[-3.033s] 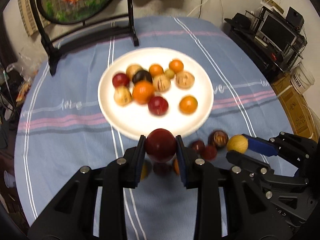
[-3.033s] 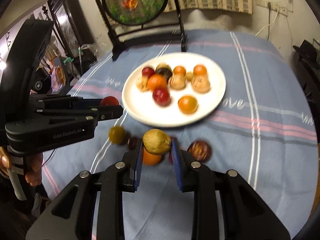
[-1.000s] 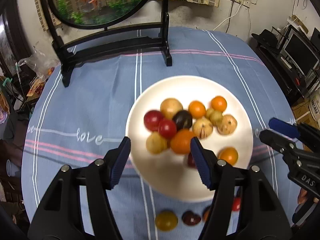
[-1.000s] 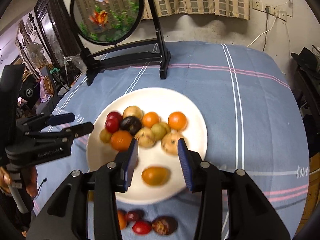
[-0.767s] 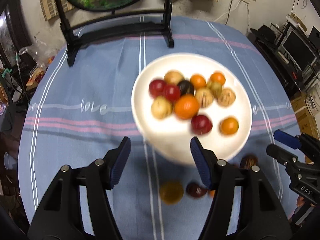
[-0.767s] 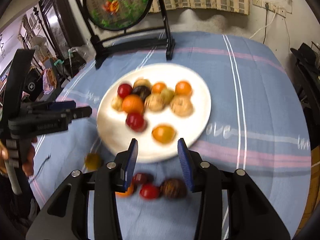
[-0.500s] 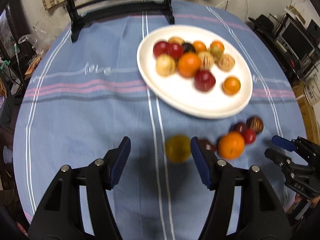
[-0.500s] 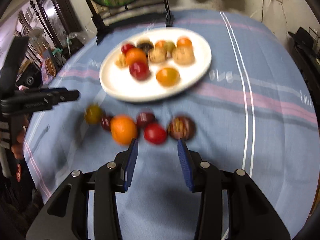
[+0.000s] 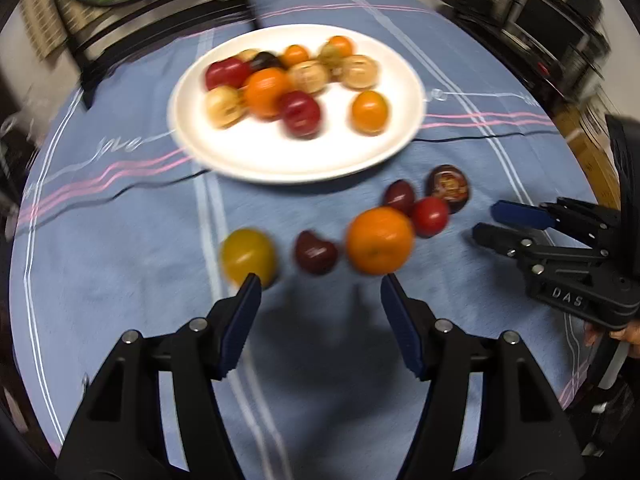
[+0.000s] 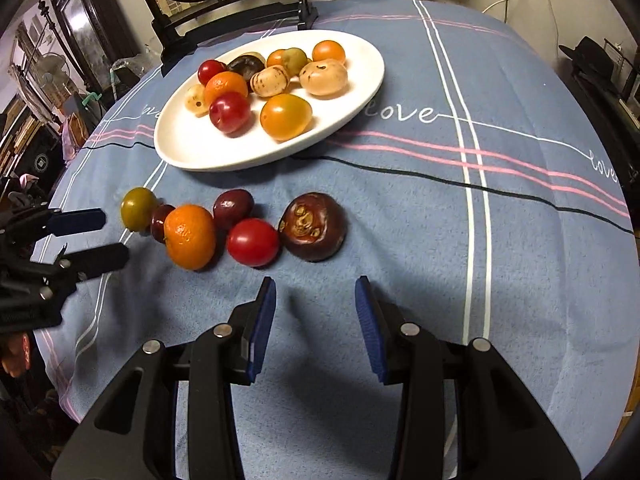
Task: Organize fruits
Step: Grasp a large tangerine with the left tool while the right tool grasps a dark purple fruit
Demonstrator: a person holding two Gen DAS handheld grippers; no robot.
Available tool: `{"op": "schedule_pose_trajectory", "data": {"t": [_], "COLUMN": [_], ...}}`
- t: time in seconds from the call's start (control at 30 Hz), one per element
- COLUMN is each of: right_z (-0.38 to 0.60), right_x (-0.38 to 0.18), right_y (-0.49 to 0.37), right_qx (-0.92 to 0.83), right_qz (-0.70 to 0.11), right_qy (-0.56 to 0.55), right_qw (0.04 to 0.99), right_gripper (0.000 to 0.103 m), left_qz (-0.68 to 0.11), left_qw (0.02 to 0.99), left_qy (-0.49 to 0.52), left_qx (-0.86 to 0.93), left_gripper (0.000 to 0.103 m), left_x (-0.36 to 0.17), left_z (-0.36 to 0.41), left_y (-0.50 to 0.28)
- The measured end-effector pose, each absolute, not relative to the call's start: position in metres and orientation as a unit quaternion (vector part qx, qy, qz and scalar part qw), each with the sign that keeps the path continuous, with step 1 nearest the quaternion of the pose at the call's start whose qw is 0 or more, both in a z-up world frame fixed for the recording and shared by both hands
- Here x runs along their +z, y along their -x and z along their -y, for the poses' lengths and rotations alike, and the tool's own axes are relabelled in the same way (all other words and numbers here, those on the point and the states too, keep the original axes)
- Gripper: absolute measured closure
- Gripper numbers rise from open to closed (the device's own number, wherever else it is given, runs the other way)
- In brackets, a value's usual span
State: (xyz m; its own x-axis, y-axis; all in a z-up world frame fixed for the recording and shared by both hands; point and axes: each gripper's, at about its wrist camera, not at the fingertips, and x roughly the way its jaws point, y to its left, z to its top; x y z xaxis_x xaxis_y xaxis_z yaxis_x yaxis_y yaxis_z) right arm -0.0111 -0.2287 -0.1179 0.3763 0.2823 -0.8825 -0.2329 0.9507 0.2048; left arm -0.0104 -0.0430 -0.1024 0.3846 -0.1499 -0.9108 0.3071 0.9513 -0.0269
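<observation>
**Me:** Fruits left on the cloth are 6, all on my side of the white plate, none touching it. Nearest my right gripper sits the dark brown fruit, with the red tomato pressed against its side. My left gripper hangs over the dark plum, which lies between the yellow-green fruit and the big orange.

**Partner:** Are either of your grippers holding anything?

**Me:** No. Both sets of jaws stand apart and empty, the left wider than the right.

**Partner:** So how would you take the next 2?

**Me:** My guess: the right drops straight over the brown fruit, 1 pad on its open side, the other slipped between it and the tomato, so the tomato isn't knocked rolling. The left should straddle the plum cleanly; the orange is close enough to get nudged.

**Partner:** And the plate?

**Me:** Beyond the loose row, it already carries a crowd at its far side. The bare patch nearest the row looks the safest landing.
</observation>
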Motion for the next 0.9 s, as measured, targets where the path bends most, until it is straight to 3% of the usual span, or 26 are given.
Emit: {"op": "schedule_pose_trajectory", "data": {"t": [0.53, 0.6, 0.67, 0.9], "right_z": [0.24, 0.237, 0.233, 0.216], "right_x": [-0.119, -0.12, -0.122, -0.124], "right_y": [0.007, 0.004, 0.0, -0.012], "right_qx": [0.157, 0.16, 0.167, 0.196], "right_qz": [-0.539, -0.54, -0.541, -0.534], "right_qy": [-0.034, -0.026, -0.013, 0.065], "right_qw": [0.827, 0.826, 0.824, 0.82], "right_gripper": [0.061, 0.061, 0.061, 0.06], "left_qz": [-0.517, -0.512, -0.509, -0.531], "left_qw": [0.813, 0.814, 0.817, 0.817], "left_qy": [-0.168, -0.176, -0.174, -0.09], "left_qx": [-0.208, -0.21, -0.209, -0.204], "left_gripper": [0.039, 0.044, 0.058, 0.059], "left_x": [-0.132, -0.133, -0.131, -0.112], "left_z": [0.103, 0.106, 0.104, 0.072], "left_y": [-0.013, -0.014, -0.014, -0.018]}}
